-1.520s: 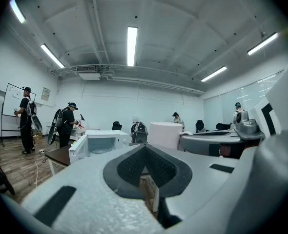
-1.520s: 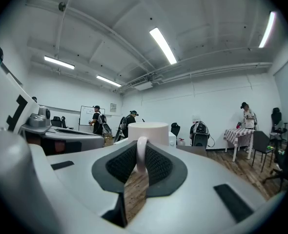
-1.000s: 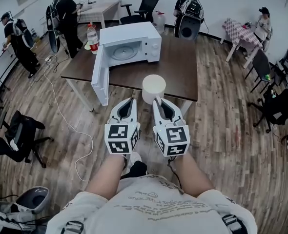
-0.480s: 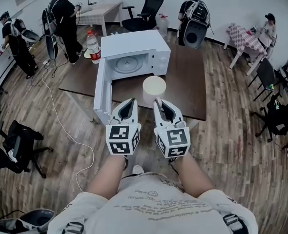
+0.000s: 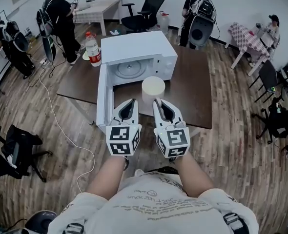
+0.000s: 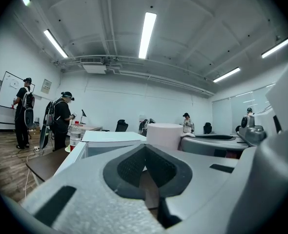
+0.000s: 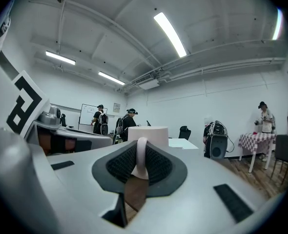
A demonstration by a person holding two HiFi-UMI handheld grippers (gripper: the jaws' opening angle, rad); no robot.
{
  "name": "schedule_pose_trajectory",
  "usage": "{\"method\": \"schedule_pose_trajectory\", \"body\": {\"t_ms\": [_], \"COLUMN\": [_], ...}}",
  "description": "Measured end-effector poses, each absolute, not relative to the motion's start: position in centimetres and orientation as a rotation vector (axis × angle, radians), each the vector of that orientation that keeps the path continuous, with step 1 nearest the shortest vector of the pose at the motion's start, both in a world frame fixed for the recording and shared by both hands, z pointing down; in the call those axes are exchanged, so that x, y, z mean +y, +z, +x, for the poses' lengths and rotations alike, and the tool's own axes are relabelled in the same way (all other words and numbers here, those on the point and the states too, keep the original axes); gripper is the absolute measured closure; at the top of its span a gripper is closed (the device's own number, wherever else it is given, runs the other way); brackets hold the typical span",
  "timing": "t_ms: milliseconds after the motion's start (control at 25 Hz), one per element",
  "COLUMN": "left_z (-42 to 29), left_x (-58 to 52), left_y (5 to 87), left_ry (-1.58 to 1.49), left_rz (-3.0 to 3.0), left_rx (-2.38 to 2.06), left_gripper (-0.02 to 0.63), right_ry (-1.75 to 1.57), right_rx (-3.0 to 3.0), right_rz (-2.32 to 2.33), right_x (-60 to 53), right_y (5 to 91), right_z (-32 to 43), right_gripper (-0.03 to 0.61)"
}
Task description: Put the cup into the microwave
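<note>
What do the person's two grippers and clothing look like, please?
Both the left gripper and right gripper are light grey shells with dark lining inside the jaws, each carrying a cube of black-and-white square markers. The person wears a pale short-sleeved printed T-shirt.

Dark brown counter [image 5: 193, 89] on wood floor [image 5: 232, 145]. Plastic bottle [image 5: 92, 49], red cap and label, upright at the counter's far left corner. White cable [image 5: 55, 121] trails over the floor, left. Black office chair [image 5: 145, 6] and pale desk [image 5: 99, 8] at back. Checked-cloth table [image 5: 246, 35] far right
</note>
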State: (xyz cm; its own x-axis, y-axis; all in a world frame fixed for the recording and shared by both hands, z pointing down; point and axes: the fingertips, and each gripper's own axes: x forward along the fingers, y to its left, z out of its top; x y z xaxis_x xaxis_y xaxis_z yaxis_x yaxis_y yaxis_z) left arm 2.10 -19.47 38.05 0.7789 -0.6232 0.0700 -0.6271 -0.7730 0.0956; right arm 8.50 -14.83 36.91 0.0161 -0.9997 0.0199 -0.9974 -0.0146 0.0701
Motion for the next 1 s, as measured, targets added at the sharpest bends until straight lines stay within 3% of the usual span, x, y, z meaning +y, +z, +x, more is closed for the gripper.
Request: {"method": "schedule_pose_trajectory", "body": {"t_ms": [1000], "left_z": [7.4], "left_x": [-32.0], "left_y": [42.3], "left_ry": [0.184], "left_rz": [2.709], "left_rx": [-1.216], "left_gripper": [0.6], "right_ry": [0.043], "right_rx": [-2.377], "right_rz": [1.925], "right_x": [-31.2], "right_y": [44.6], "right_z": [14.5], "right_gripper": [0.532]}}
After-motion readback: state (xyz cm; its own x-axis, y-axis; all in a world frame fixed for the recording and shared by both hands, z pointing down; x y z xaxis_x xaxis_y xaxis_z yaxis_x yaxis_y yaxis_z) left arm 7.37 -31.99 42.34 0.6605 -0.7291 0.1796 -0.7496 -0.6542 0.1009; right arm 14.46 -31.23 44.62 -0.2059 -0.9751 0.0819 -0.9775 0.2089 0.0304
